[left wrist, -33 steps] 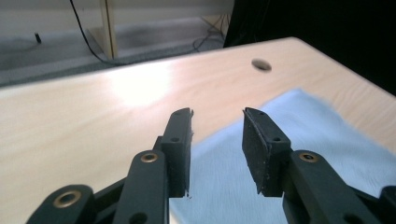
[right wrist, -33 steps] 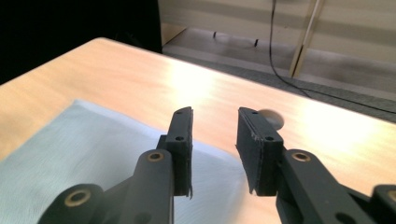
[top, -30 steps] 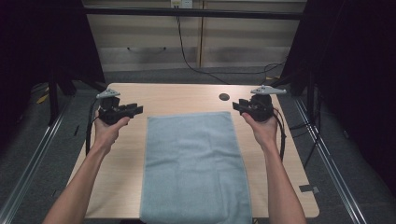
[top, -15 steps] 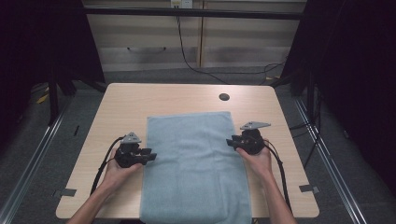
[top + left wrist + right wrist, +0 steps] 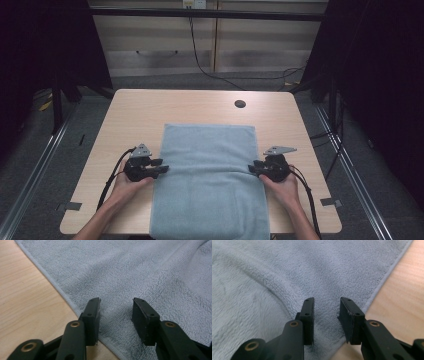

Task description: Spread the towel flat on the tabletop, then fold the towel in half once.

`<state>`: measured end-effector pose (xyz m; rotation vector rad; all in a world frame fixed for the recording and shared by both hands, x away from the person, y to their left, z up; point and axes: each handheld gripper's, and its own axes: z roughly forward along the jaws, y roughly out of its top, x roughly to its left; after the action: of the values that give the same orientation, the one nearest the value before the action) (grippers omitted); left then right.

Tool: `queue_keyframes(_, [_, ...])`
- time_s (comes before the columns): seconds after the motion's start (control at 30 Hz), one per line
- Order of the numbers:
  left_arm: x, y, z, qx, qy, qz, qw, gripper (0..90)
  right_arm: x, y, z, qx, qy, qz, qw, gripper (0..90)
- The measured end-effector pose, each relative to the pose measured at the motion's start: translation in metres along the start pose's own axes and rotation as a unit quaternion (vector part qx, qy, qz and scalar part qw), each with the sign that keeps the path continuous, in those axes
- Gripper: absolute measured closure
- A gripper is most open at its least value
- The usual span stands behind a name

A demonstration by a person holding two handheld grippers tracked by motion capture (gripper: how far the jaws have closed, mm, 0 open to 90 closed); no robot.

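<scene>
Place: I'd call it a lab recording booth.
Evidence: black curtains [image 5: 385, 75], bare wooden table [image 5: 150, 110], trailing cables [image 5: 200, 55].

The high view looks forward and down over the whole table [image 5: 135, 115]. Each gripper view sits close behind its own jaws, facing the towel [image 5: 140, 272] edge just ahead; all views share that towel.

I count one grey towel [image 5: 210, 185] on one wooden surface [image 5: 135, 115], one round hole [image 5: 240, 104] near its far edge, and my two grippers: left gripper [image 5: 161, 166], right gripper [image 5: 253, 167].
</scene>
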<state>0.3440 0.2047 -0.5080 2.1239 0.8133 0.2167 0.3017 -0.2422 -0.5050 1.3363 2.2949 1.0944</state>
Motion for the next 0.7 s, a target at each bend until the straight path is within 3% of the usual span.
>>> queue_keyframes(0.2, [-0.008,0.001,-0.001,0.010,-0.009,0.001,0.9999,50.8,0.006,-0.003,-0.006,0.014,-0.001,-0.006,0.9999,63.0])
queue_keyframes(0.37, [-0.005,0.004,-0.005,0.013,-0.017,-0.013,0.9997,48.8,0.007,-0.003,-0.007,-0.010,0.000,0.000,0.9999,55.1])
queue_keyframes(0.5, [-0.002,0.008,-0.004,0.001,-0.013,-0.019,0.9997,48.1,0.006,0.004,-0.008,-0.042,0.005,0.005,0.9991,54.0])
queue_keyframes(0.6, [0.002,0.012,0.004,-0.007,-0.004,-0.033,0.9994,48.3,0.005,0.009,0.000,-0.040,0.008,0.004,0.9992,52.0])
queue_keyframes(0.7, [0.003,0.011,0.011,0.000,0.007,-0.028,0.9996,50.5,0.006,0.014,0.011,-0.031,0.006,0.003,0.9995,51.7])
